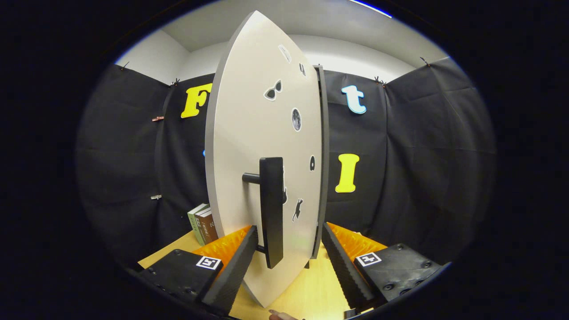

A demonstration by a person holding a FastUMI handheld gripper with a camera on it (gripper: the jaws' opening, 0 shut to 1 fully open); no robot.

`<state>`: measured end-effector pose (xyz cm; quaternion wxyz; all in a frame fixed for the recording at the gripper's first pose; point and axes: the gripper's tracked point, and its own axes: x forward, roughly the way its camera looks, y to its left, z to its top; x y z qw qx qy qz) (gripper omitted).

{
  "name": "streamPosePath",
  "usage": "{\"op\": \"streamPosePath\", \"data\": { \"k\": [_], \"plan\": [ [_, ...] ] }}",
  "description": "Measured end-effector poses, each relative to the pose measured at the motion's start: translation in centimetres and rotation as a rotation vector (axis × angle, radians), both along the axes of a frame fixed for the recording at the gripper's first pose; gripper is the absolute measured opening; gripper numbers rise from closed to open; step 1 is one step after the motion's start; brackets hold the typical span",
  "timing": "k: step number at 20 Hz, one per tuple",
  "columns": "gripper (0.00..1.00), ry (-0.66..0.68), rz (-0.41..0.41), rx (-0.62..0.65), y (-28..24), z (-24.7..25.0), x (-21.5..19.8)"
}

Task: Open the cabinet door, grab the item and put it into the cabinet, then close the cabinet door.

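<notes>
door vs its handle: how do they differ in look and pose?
The cabinet door is a broad pale panel carrying small stickers; the handle is a narrow black bar, plain. The door stands swung open, edge-on between the open gripper fingers; the handle stands off its face on short posts. Both stand upright.

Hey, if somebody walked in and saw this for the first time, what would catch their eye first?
Probably the pale cabinet door, standing partly open right between the open gripper fingers, dotted with small stickers. Its dark bar handle sticks out just ahead of the left finger. Behind the door, a few books stand on the wooden table.
</notes>
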<state>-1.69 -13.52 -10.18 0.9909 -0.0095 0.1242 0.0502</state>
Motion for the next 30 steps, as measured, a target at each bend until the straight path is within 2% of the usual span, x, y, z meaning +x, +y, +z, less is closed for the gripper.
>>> {"op": "streamPosePath", "data": {
  "k": [3, 5, 8, 11, 14, 30],
  "plan": [
    [0.94, -0.007, -0.008, 0.022, 3.5, -0.6, 1.3],
    [0.94, 0.002, 0.021, 0.049, 6.3, -0.9, 2.1],
    [0.96, -0.061, 0.055, 0.12, 9.2, 2.4, 3.0],
    [0.98, -0.13, -0.04, 0.043, 6.3, 4.8, 3.7],
    [0.98, -0.143, -0.117, 0.022, 4.6, 5.4, 2.8],
    [0.98, -0.132, -0.067, 0.018, 2.5, 6.3, 2.8]
  ]
}}
